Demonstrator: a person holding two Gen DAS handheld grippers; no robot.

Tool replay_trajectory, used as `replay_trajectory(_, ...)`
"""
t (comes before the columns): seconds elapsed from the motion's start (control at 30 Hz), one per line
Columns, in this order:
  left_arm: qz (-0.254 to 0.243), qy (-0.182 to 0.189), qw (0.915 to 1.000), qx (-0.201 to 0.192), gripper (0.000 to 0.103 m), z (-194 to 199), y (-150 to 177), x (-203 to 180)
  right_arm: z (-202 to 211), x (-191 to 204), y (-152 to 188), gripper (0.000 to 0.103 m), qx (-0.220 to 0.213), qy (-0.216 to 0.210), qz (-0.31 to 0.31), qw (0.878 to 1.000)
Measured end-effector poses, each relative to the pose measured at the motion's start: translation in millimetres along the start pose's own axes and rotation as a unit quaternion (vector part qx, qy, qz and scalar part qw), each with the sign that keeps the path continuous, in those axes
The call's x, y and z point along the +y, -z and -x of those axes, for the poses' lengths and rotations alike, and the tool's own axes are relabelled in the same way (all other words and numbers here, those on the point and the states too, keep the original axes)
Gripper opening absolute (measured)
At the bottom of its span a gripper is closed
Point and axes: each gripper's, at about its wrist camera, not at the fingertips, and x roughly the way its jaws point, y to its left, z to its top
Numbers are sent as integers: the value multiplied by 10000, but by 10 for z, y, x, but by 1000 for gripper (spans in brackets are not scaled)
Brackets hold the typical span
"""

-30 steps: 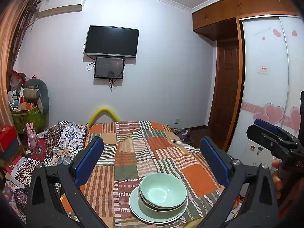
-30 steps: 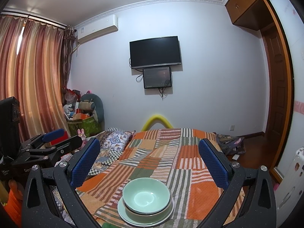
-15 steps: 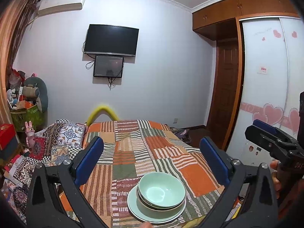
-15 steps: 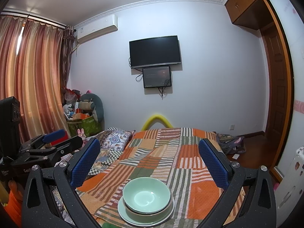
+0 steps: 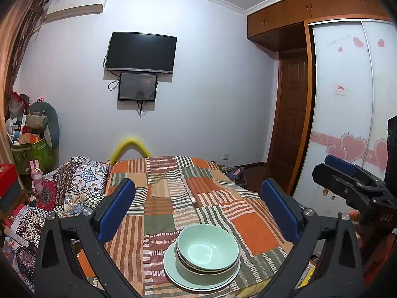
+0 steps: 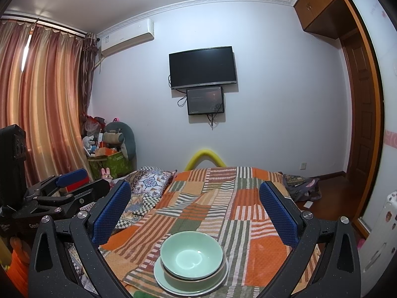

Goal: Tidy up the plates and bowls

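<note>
A stack of pale green ceramic bowls [image 5: 208, 249] sits upright, mouths facing the ceiling, on a pale green round ceramic plate [image 5: 173, 272] lying flat. The stack rests at the near end of a bed covered with an orange, green and white striped patchwork quilt [image 5: 171, 198]. Being round, the dishes have no long axis. At least two bowls are nested; only the rims of the lower ones show, so the exact count cannot be told.

The left claw [image 5: 198, 211] hovers above the stack with its blue-padded fingers [image 5: 116, 208] spread wide apart, holding nothing. The right claw [image 6: 196, 213] hovers likewise, its fingers wide apart and empty. Each claw appears at the edge of the other's view, partly cut off.

In the right wrist view, the near edge of the plate and the foot of the bed are cut off by the bottom of the frame. A black wall-mounted television [image 6: 202, 67] hangs on the far wall.
</note>
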Motion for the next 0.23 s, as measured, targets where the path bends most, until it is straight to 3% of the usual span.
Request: replay_trajectory(0.23, -21, -10, 10000, -12, 103, 7, 14, -19, -18, -7, 14, 103, 40, -13, -20, 10000)
